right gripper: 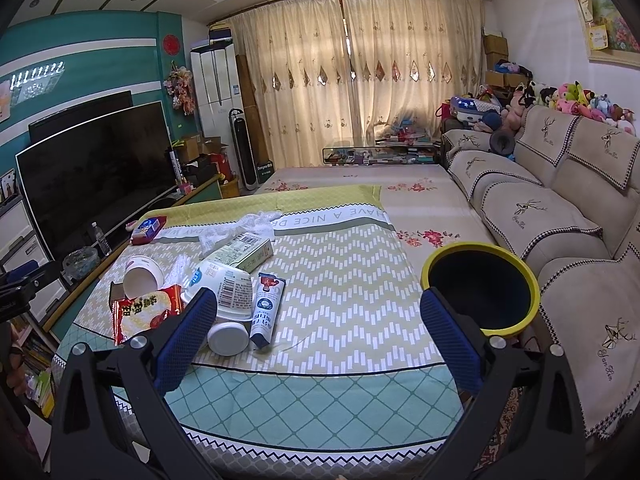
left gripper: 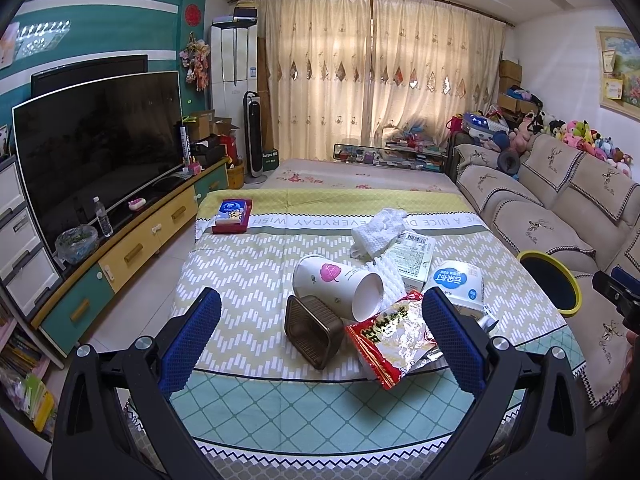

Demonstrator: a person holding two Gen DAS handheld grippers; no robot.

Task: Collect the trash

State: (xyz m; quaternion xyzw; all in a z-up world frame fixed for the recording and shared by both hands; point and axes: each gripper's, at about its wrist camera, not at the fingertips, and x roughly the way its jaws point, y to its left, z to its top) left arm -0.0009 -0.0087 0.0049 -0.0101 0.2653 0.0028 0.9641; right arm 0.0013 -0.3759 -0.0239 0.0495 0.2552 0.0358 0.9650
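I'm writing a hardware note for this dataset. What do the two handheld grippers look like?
Both look alike: the left gripper and right gripper have black angular frames with round silver bolts, and two fingers faced with blue mesh-textured pads. No cables or markings show.

Ahead of me, cream curtains point(left gripper: 376, 76) glow with daylight. A dark TV point(left gripper: 100, 148) stands on a teal-and-yellow cabinet point(left gripper: 132, 252) along the teal wall point(left gripper: 92, 32); a beige sofa point(right gripper: 560, 184) lines the opposite side.
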